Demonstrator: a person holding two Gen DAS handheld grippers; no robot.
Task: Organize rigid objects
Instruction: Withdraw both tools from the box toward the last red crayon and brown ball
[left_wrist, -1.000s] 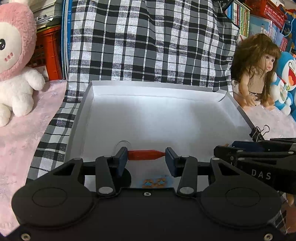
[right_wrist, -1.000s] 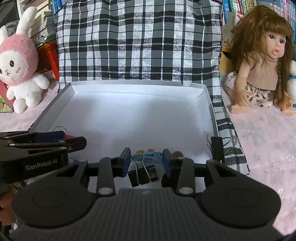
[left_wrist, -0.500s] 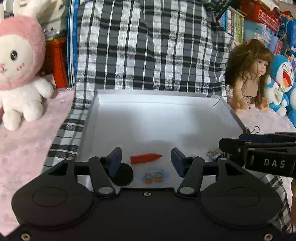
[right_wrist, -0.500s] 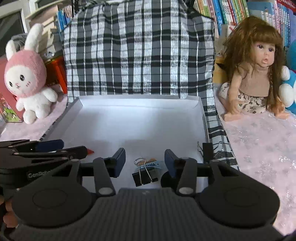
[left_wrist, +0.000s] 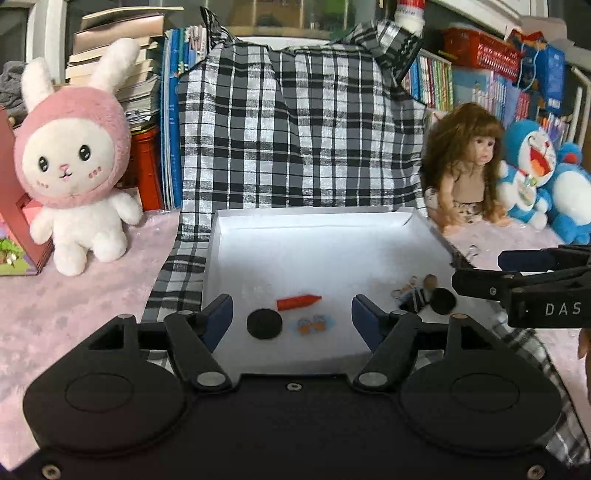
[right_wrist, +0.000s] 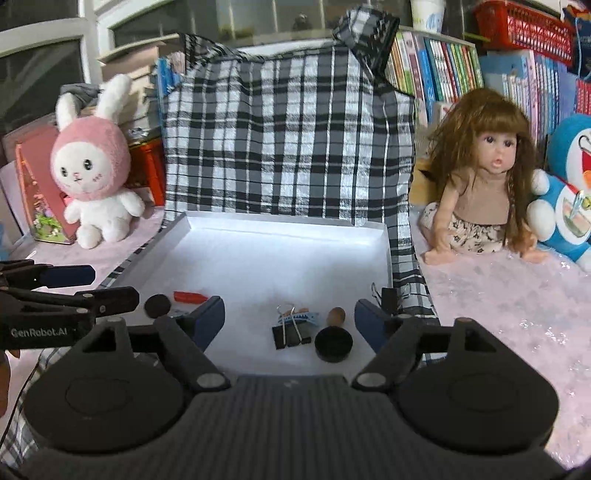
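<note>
A white shallow box lies on a checked cloth. In it lie a red crayon, a black disc, a small blue sticker, a black binder clip, a black cap and a brown wooden piece. My left gripper is open and empty, held back above the crayon and disc. My right gripper is open and empty, held back above the clip and cap.
A pink rabbit plush sits left of the box. A doll and a blue plush sit to the right. Another binder clip sits at the box's right rim. Books and a checked cloth stand behind.
My left gripper has let go of the red crayon and my right gripper of the binder clip. Both have opened wide and drawn back and up from the box.
</note>
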